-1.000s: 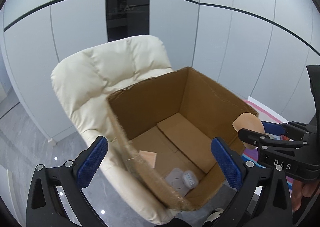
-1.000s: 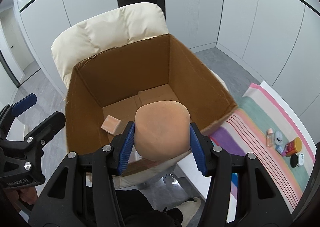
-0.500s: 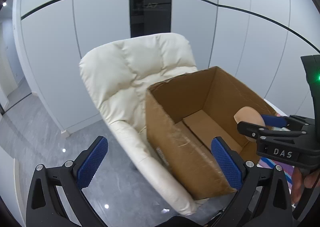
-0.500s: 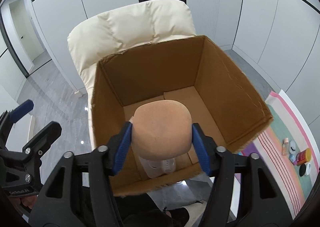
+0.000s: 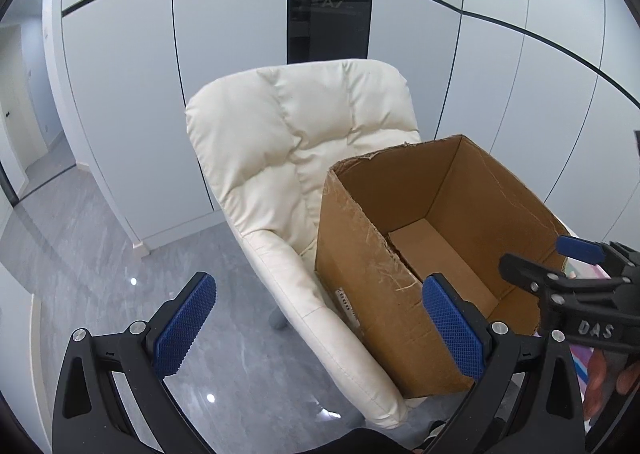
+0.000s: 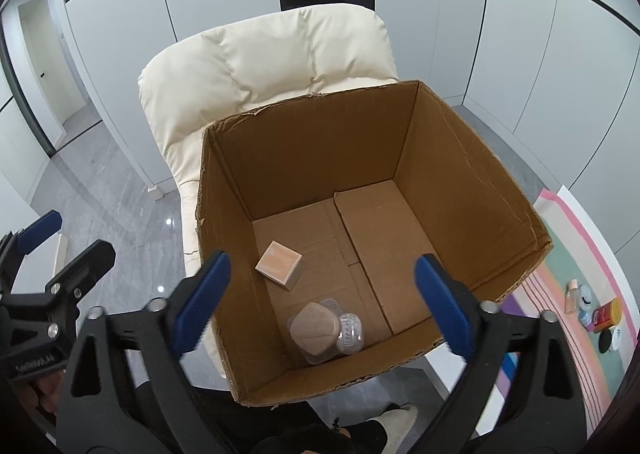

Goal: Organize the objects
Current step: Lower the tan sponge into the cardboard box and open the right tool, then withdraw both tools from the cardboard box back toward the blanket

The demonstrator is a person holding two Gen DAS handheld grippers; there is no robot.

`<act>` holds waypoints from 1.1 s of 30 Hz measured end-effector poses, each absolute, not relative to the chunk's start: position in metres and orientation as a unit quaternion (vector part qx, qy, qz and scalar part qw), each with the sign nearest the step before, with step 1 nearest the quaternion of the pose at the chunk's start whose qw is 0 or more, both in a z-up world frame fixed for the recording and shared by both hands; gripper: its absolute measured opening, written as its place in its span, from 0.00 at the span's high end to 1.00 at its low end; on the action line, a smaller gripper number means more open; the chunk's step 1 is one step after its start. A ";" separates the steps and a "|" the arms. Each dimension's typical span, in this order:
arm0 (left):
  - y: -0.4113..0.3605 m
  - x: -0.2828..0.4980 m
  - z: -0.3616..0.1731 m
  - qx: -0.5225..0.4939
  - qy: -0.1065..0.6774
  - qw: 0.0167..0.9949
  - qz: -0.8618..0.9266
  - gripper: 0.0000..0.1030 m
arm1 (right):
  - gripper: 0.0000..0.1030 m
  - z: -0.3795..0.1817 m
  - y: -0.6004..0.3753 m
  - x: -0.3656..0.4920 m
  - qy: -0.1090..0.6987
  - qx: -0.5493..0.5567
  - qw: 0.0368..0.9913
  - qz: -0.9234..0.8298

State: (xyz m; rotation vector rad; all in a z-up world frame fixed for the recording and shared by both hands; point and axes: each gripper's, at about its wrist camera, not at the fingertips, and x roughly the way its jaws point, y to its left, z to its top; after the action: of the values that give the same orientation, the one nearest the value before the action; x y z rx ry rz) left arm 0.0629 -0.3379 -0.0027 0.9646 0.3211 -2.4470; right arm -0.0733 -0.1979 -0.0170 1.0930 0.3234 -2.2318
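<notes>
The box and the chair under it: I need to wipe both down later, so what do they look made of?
The box looks like plain brown corrugated cardboard, matt, with ragged torn rims and scuffed tape marks. The chair looks like cream leather or leatherette, padded and stitched into puffy panels with a soft sheen; which of the two I cannot tell.

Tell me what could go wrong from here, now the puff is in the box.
1. The cardboard box sits on the cream chair with its near corner past the seat edge; a bump could tip it.
2. The tan puff landed on the clear case, so it may roll off.
3. The right gripper, jaws just opened and empty, hangs over the box rim and could snag it.
</notes>
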 end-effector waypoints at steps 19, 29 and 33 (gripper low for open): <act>-0.294 0.009 -0.007 0.369 0.134 0.193 -0.899 0.00 | 0.02 -0.013 -0.130 -0.089 0.120 0.405 0.267 -0.866; -0.258 -0.018 -0.007 0.376 0.127 0.162 -0.904 0.00 | 0.02 -0.014 -0.079 -0.103 0.102 0.410 0.230 -0.876; -0.248 -0.027 -0.009 0.382 0.131 0.149 -0.903 0.00 | 0.02 -0.015 -0.063 -0.106 0.097 0.414 0.218 -0.879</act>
State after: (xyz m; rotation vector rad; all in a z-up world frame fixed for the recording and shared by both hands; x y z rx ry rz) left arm -0.0273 -0.2479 -0.0094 1.0966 0.3752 -2.5951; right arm -0.1063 -0.0626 -0.0146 1.1450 0.2691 -2.4327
